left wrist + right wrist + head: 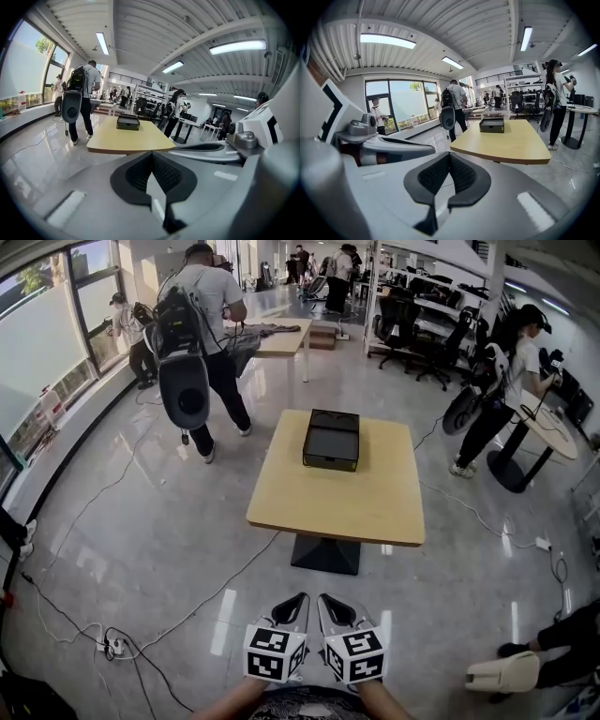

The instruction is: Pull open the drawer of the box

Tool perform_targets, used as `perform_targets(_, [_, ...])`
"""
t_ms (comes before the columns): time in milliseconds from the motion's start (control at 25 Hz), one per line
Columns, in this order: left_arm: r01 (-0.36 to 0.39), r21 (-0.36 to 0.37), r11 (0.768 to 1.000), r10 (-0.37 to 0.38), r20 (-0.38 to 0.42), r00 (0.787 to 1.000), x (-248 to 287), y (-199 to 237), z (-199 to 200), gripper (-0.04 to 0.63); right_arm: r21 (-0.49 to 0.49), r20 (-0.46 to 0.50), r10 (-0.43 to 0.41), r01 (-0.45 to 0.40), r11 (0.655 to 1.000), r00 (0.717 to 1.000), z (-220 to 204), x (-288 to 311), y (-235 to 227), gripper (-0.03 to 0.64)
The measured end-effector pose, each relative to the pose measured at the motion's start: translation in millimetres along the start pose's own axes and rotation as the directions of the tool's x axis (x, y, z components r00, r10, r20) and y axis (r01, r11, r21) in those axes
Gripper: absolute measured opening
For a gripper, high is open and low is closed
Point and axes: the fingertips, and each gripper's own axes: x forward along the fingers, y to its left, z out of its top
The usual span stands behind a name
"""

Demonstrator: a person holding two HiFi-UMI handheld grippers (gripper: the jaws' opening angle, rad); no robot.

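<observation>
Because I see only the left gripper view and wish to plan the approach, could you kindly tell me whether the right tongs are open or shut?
Observer: The right gripper has its tongs shut, with nothing between them.
Operator: Thank you. Are the grippers over the table?
Observer: No; the head view shows the left gripper and the right one side by side above the floor, short of the near edge of the table.

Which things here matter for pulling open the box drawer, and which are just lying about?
For the job:
black box
table under it
left gripper
right gripper

Lying about:
power strip on the floor
office chairs
round table
</observation>
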Motion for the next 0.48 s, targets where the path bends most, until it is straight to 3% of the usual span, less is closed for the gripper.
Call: perform_targets(480, [0.012, -0.023, 1.000, -0.012, 0.002, 1.000, 20.7, 53.0, 3.0, 0.015, -0.019, -0.006, -0.008, 0.008, 1.000, 1.000, 9.0, 56.5, 6.4, 0.006])
